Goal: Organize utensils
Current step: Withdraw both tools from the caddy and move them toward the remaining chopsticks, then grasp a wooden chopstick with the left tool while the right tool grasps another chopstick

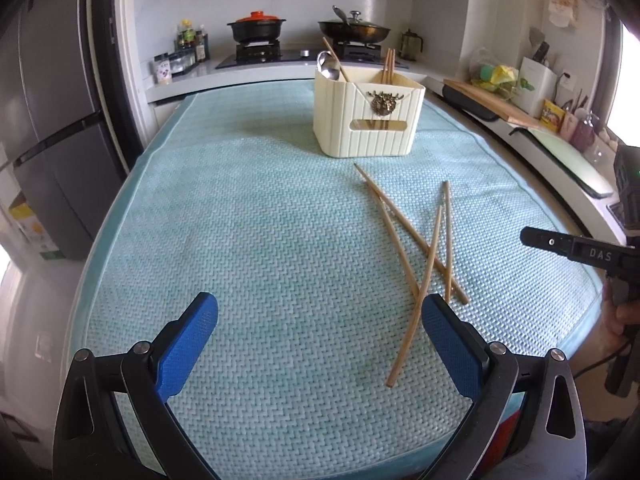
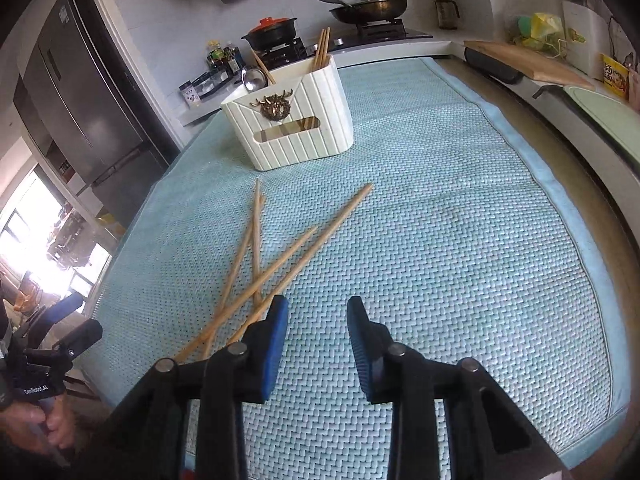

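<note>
Several loose wooden chopsticks [image 1: 416,248] [image 2: 256,264] lie crossed on the teal woven mat [image 1: 240,220] [image 2: 440,220]. Behind them stands a cream ribbed utensil holder [image 1: 368,120] [image 2: 292,124], which holds a metal spoon [image 1: 326,65] [image 2: 252,78] and upright chopsticks [image 1: 388,66] [image 2: 322,50]. My left gripper [image 1: 320,312] is open wide, and one chopstick runs just inside its right pad. My right gripper [image 2: 318,312] is open with a narrower gap and only mat between its fingers. Its left finger [image 2: 276,328] covers the near ends of the pile.
A stove with a black pot [image 1: 256,28] and a lidded wok [image 1: 354,30] stands behind the table. A dark fridge [image 1: 52,128] is at the left. At the right, a counter holds a wooden cutting board [image 1: 492,102] and clutter. A hand [image 2: 44,424] holds the other gripper.
</note>
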Motion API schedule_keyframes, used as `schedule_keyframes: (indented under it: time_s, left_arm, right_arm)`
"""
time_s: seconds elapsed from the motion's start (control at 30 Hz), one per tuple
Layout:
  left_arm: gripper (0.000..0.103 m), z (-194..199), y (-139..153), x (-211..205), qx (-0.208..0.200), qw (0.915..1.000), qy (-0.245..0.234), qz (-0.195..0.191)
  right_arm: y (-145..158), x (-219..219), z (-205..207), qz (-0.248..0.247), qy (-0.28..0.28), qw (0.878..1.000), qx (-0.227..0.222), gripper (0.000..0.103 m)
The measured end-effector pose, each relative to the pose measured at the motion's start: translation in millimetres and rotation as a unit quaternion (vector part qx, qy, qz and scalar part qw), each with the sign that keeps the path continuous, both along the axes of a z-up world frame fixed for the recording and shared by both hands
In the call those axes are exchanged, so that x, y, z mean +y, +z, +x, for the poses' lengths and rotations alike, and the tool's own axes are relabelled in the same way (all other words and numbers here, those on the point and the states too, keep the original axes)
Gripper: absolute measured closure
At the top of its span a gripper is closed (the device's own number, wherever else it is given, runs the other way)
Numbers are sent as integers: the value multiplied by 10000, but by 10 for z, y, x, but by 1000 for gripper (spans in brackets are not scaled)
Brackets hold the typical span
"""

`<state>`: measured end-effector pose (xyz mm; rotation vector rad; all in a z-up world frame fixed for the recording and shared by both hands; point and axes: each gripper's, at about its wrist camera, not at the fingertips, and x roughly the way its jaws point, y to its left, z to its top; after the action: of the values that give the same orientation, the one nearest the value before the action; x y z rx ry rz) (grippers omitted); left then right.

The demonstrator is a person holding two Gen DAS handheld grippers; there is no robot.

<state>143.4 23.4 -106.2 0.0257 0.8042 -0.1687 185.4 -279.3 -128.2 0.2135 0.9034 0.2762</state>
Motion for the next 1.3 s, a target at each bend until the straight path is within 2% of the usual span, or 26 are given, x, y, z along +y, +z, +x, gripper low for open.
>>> schedule_keyframes:
  time_s: [0.2, 0.43, 0.5, 0.57, 0.67, 1.03, 1.17, 1.23, 1.27, 1.3]
  left_arm:
    - [1, 43, -22, 21, 83, 9999, 58, -55]
    - [1, 12, -13, 40, 69, 9999, 72, -57]
    - [1, 5, -13, 58, 70, 9999, 93, -44]
    - [1, -6, -19, 73, 79, 9999, 116, -43]
    - [1, -15, -41, 109, 110, 9998, 161, -47]
    - [1, 97, -61, 37, 301, 9993, -35, -232]
    - [1, 241, -33, -136, 423, 9972, -458, -408]
    - [1, 384, -13, -283, 509, 9942, -802, -501]
    - [2, 471, -1, -373, 557, 9920, -1005, -524]
    - [2, 557, 7, -470, 595, 9896, -1199, -523]
  right_arm:
    - [-162, 232, 232, -104, 380, 9988, 298, 72]
    - [-403, 516, 615, 31, 564, 9961, 680, 75]
    - [-504, 620, 716, -99, 644, 9944, 837, 83]
    - [-533, 686, 754, -198, 668, 9940, 846, 83]
    - [-500, 784, 755, -714, 608, 9926, 776, 84]
    - [-505, 283, 425, -968, 186, 9900, 1012, 88]
    - [-502, 91, 289, -838, 71, 9910, 1043, 87]
    - [-494, -31, 221, -742, 23, 9918, 1036, 79]
    - [-485, -89, 185, -692, -19, 9923, 1026, 69]
    - [-475, -128, 162, -625, -67, 9930, 1005, 66]
